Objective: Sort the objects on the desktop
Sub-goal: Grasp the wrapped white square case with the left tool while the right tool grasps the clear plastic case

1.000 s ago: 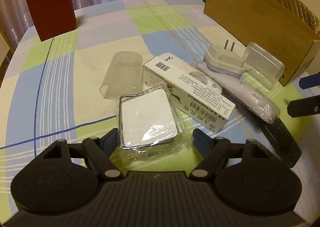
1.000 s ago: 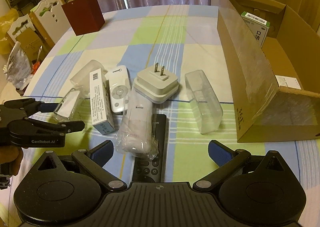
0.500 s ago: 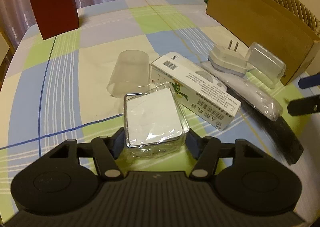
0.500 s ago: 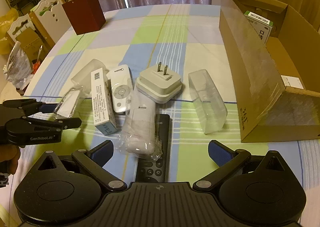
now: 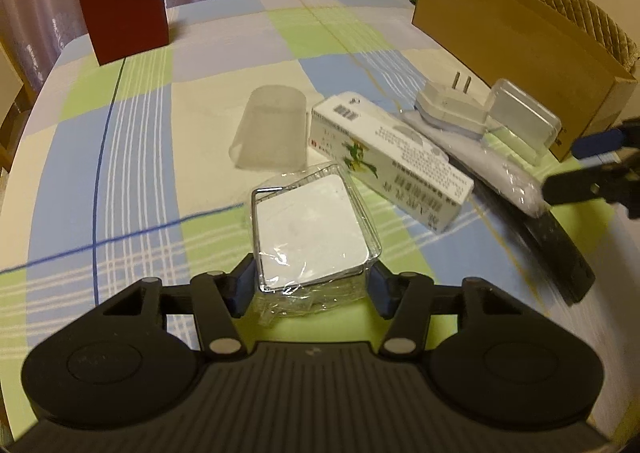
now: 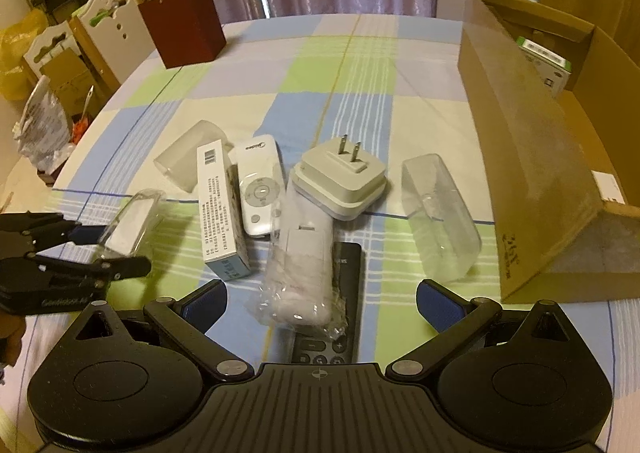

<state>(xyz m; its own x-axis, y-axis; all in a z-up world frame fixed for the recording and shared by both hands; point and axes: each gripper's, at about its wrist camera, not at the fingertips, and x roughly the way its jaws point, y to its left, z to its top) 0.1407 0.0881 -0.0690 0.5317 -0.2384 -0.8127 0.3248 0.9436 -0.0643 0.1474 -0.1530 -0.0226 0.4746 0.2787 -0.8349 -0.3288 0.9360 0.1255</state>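
My left gripper is shut on a clear plastic case holding a white block; both blue pads press its sides. The right wrist view shows that case tilted between the left gripper's fingers at the table's left. My right gripper stands open over a plastic-wrapped white remote and a black remote, touching neither. Around them lie a white medicine box, a small white remote, a plug adapter, an empty clear case and a frosted cup on its side.
An open cardboard box stands at the right with a green-and-white carton inside. A dark red box stands at the far left of the checked tablecloth. Chairs and bags sit beyond the table's left edge.
My left gripper moved forward around the clear case and its fingers shut onto the case's sides. The right gripper stayed open and shifted only slightly.
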